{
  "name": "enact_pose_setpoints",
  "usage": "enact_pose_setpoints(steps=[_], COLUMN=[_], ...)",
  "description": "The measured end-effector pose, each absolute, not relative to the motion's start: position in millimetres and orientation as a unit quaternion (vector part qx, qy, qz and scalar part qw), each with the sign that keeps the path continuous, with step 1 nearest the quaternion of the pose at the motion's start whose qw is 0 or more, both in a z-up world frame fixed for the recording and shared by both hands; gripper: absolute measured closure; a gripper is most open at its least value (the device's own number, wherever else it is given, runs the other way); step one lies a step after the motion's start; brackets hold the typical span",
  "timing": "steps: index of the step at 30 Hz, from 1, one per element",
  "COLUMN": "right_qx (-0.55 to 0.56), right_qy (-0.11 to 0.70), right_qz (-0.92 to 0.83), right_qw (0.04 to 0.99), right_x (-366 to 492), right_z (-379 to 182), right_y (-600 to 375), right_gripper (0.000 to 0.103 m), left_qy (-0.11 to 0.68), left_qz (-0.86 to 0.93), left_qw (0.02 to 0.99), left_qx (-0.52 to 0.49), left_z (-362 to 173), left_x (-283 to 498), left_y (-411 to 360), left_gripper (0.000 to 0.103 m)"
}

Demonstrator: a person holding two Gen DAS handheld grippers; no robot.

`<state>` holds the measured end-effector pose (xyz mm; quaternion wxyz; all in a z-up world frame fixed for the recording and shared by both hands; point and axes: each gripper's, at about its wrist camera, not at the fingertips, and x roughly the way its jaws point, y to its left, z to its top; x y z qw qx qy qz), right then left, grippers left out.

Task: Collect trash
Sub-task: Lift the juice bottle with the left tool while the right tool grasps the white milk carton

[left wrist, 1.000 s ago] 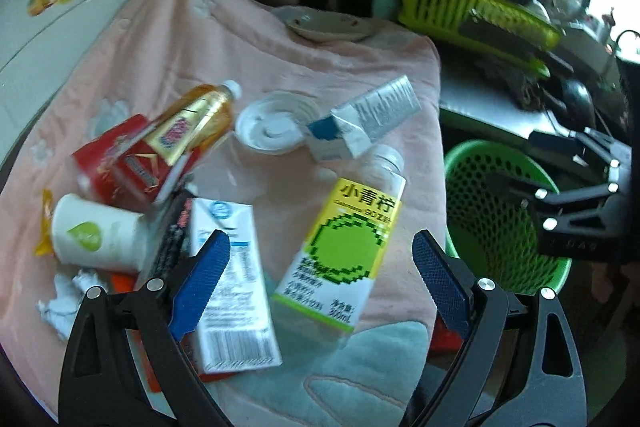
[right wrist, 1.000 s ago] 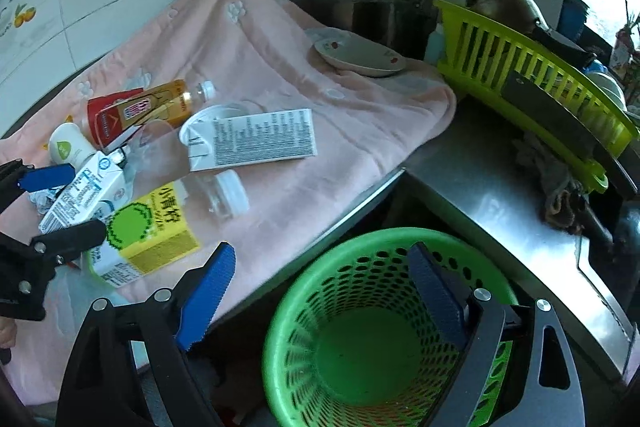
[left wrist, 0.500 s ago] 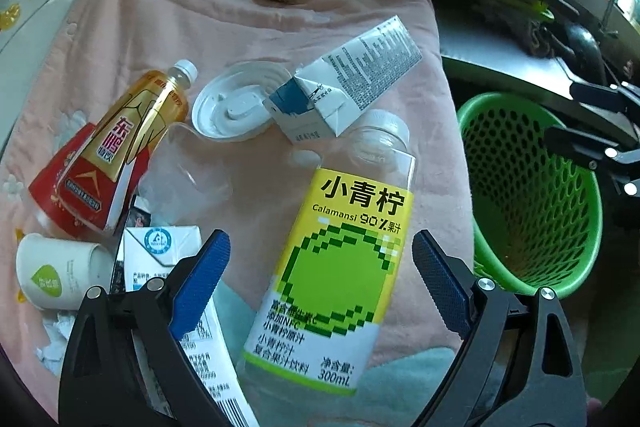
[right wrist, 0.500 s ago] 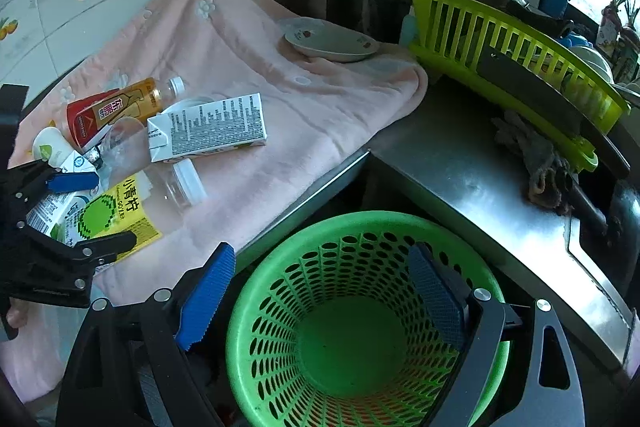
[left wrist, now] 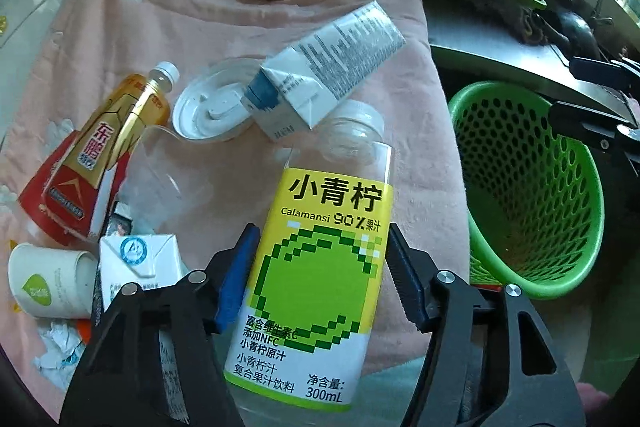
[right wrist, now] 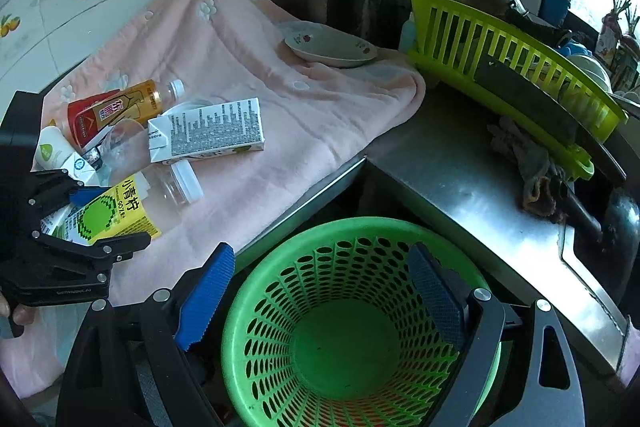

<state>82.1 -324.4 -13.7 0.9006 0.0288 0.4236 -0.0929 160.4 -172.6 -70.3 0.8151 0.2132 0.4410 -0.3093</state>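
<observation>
Across our pink towel (left wrist: 248, 27), our left gripper (left wrist: 320, 279) pinches the clear yellow-labelled juice bottle (left wrist: 320, 267), lying cap-away. Our right gripper (right wrist: 320, 291) gapes, holding nothing, over the green perforated basket (right wrist: 352, 339).

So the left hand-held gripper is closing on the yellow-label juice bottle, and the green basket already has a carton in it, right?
Not quite. The left hand-held gripper does bracket the juice bottle, but the green basket holds no carton; the right wrist view looks straight down to its bare bottom. The carton lies on the pink towel.
</observation>
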Motion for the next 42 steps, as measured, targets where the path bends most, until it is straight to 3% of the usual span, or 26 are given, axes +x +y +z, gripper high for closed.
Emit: enact_pose_setpoints(steps=[17,42], right_qx=[-0.02,-0.361], right_qy=[0.44,0.477], right_qz=[0.008,0.282], right_qw=[0.898,0.75], right_x=[115,234], right_z=[-2,-47], right_y=[-302,-242], right_gripper=[0.017,0.01], left_qy=[0.409,0.399], left_qz=[-0.317,-0.314], left_qw=[0.841,0.855], left_qx=[0.16,0.108], left_z=[-22,2], left_x=[122,146], left_y=[-112,-57], left_gripper=[0.046,0.046])
